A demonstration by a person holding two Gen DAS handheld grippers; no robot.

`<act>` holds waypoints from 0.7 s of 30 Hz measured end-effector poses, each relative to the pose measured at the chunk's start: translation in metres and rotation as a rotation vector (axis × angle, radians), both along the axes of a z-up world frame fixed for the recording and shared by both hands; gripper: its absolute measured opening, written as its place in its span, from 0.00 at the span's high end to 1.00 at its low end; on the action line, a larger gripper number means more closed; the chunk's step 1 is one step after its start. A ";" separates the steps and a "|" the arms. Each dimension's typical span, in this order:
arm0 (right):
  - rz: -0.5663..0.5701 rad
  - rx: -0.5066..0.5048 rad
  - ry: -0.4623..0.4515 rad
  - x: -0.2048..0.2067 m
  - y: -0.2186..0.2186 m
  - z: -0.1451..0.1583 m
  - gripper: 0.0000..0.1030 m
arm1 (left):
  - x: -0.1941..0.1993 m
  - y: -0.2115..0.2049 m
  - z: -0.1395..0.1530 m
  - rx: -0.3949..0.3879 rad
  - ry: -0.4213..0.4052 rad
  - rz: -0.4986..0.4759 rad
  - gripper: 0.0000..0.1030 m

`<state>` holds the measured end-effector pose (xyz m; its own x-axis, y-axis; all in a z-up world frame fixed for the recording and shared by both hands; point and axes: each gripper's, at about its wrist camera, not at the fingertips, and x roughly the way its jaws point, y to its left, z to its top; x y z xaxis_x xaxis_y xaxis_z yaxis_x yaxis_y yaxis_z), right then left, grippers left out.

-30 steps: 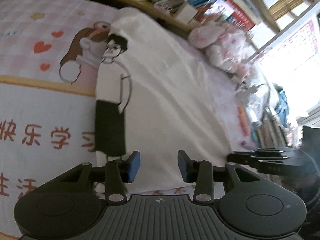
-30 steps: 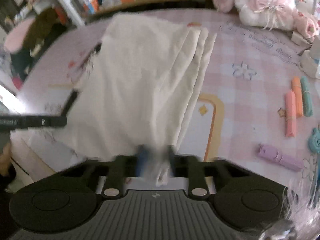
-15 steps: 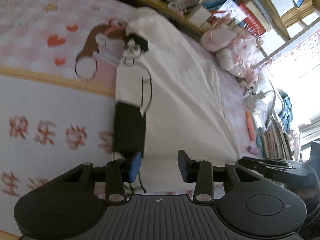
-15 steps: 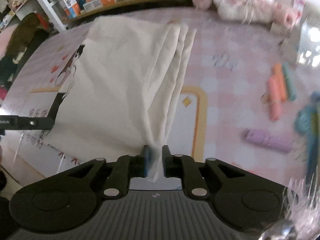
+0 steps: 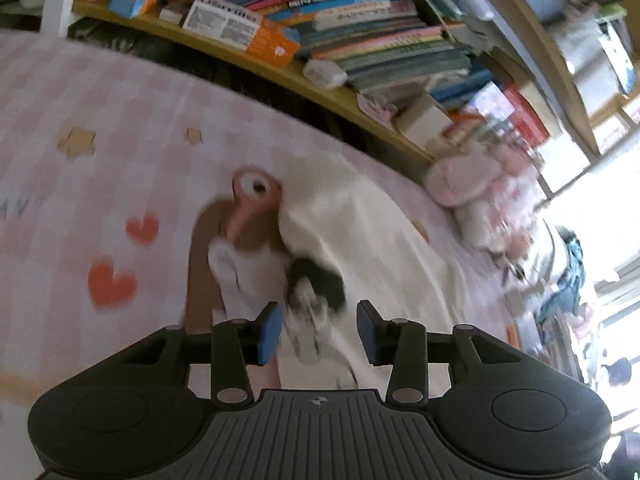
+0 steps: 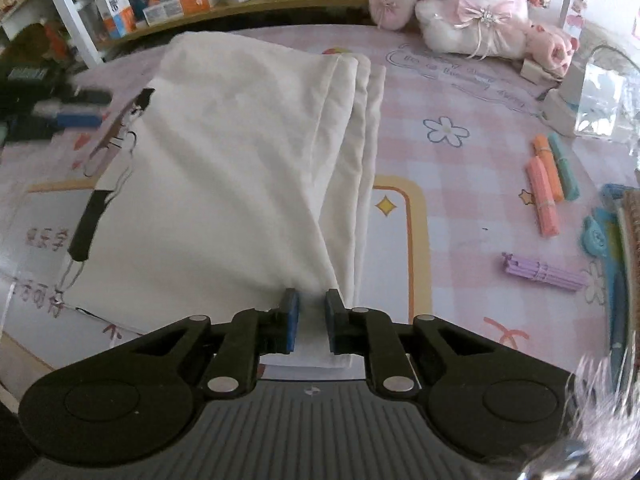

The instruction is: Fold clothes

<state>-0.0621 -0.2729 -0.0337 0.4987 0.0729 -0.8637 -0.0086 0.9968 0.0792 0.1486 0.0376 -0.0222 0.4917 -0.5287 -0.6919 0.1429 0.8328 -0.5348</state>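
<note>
Left wrist view. The left gripper [image 5: 318, 330] hangs over the white garment [image 5: 360, 248], which lies on the pink checked table cover [image 5: 100, 112]. The jaws are opening, standing about half apart. The printed edge of the garment lies in the gap between them, but the blue pads [image 5: 270, 332] press on nothing; no cloth is held. The picture is blurred, so the exact edge under the gripper cannot be told. The bookshelf [image 5: 320, 40] runs beyond the garment's far end, and a pink plush toy [image 5: 472, 184] sits near its far right corner.

Right wrist view. The garment [image 6: 240, 160] is folded lengthwise, with stacked layer edges along its right side. A printed cartoon figure [image 6: 108, 168] runs along its left edge. The right gripper [image 6: 311, 320] sits at the garment's near right corner. Its jaws stand narrow and are closing, with the layered corner between them. Whether the pads fully clamp the cloth cannot be told for certain. The left gripper [image 6: 76, 118] appears beside the garment's far left edge, blurred. Bundled sticks [image 6: 548, 188] and a purple bundle [image 6: 544, 272] lie well to the right of the garment.

Step in hand: judged as taking hold of the garment for the next fold. The next move calls for a firm grip by each gripper on all layers of its part of the garment, then an even lift.
</note>
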 end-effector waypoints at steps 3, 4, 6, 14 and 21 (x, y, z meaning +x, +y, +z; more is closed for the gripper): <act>-0.019 -0.029 0.018 0.002 0.006 -0.001 0.87 | 0.031 -0.007 -0.004 0.003 0.011 0.017 0.51; -0.030 -0.030 0.021 0.002 0.007 -0.001 0.87 | 0.039 -0.009 -0.006 -0.005 0.019 0.020 0.50; -0.055 -0.028 0.026 0.002 0.007 -0.001 0.86 | 0.055 -0.011 -0.014 -0.053 0.037 0.012 0.48; -0.154 -0.022 0.035 0.001 0.011 -0.002 0.86 | 0.098 -0.010 -0.041 -0.207 0.072 0.009 0.48; -0.178 -0.055 0.050 0.003 0.019 -0.002 0.86 | 0.079 -0.032 -0.005 -0.148 -0.206 -0.111 0.86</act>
